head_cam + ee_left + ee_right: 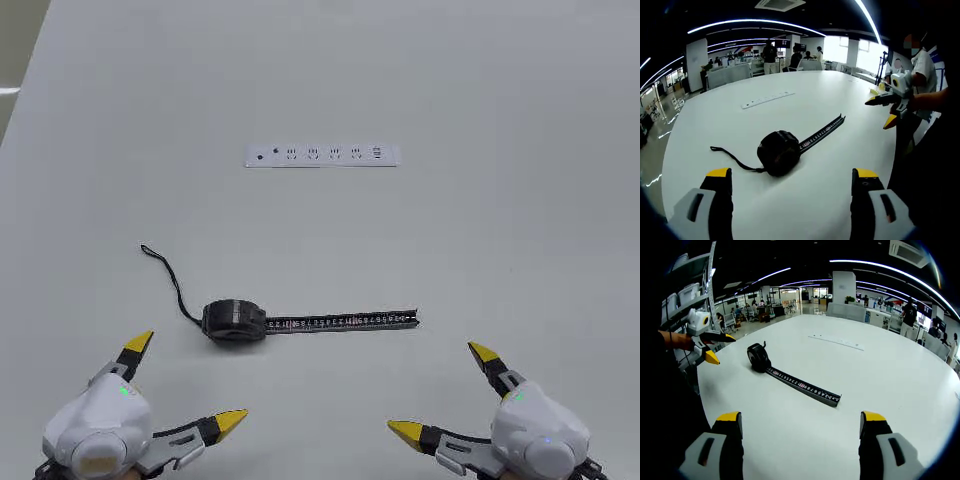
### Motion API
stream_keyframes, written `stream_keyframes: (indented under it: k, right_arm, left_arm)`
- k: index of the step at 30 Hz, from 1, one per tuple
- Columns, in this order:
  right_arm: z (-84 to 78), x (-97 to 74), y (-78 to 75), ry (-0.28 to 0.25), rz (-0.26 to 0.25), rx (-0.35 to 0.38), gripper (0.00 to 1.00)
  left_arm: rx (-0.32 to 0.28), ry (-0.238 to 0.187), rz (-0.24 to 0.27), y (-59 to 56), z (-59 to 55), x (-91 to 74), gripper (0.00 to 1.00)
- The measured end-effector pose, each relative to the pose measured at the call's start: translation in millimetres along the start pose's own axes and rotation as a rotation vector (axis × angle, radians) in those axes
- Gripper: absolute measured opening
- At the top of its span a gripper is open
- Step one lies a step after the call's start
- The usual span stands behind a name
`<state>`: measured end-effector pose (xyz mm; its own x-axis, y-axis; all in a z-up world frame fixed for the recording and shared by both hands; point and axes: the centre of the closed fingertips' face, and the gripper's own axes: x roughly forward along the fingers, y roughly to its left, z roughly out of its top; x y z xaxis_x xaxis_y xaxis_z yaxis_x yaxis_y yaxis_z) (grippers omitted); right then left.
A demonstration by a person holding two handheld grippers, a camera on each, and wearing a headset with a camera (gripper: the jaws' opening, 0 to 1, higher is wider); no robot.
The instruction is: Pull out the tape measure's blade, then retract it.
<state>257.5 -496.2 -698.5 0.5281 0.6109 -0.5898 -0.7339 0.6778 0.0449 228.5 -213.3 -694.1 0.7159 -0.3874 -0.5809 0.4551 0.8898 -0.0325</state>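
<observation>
— What is seen of the surface?
— A wide white table (500, 120) is shown, with a white power strip (322, 155) laid flat at the far middle.
— And the tape measure (235, 322)?
— It is set near the middle, slightly left. Its blade (345, 321) is drawn out to the right along the table, and its strap (165, 275) is trailed far-left.
— The grippers?
— The left gripper (187, 380) and right gripper (440, 390) are held on the near side, jaws spread wide, nothing gripped.
— The room?
— An open office is seen beyond, lit by curved ceiling strips (755, 24), with people (771, 50) at far desks.
</observation>
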Motion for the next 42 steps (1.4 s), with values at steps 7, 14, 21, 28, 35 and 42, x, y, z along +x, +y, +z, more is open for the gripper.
stream_keyframes:
  k: [7, 14, 21, 28, 35, 42]
  right_arm:
    - [-0.6, -2.7, 2.1, -0.005, -0.008, 0.006, 0.99]
    - [-0.3, -4.1, 8.6, -0.016, -0.011, 0.025, 0.99]
    - [-0.1, -5.3, 9.6, -0.018, -0.010, 0.022, 0.99]
    - [0.6, -6.4, 8.4, -0.018, -0.011, 0.019, 0.98]
    - [0.9, -7.6, 7.1, -0.018, -0.018, 0.023, 0.98]
    - [-1.7, -3.7, 8.4, -0.015, -0.015, 0.023, 0.97]
  left_arm:
    - [0.001, -0.008, -0.005, -7.9, 3.3, -1.8, 0.99]
    - [-0.008, -0.019, 0.017, -10.9, 2.9, -4.9, 0.99]
    - [-0.011, -0.012, 0.027, -12.6, 1.0, -7.4, 0.99]
    - [-0.005, -0.008, 0.041, -11.8, -0.1, -9.5, 0.99]
    - [-0.016, -0.011, 0.068, -11.8, -0.7, -10.7, 0.99]
    - [-0.061, 0.033, 0.080, -14.2, -7.7, 0.2, 0.99]
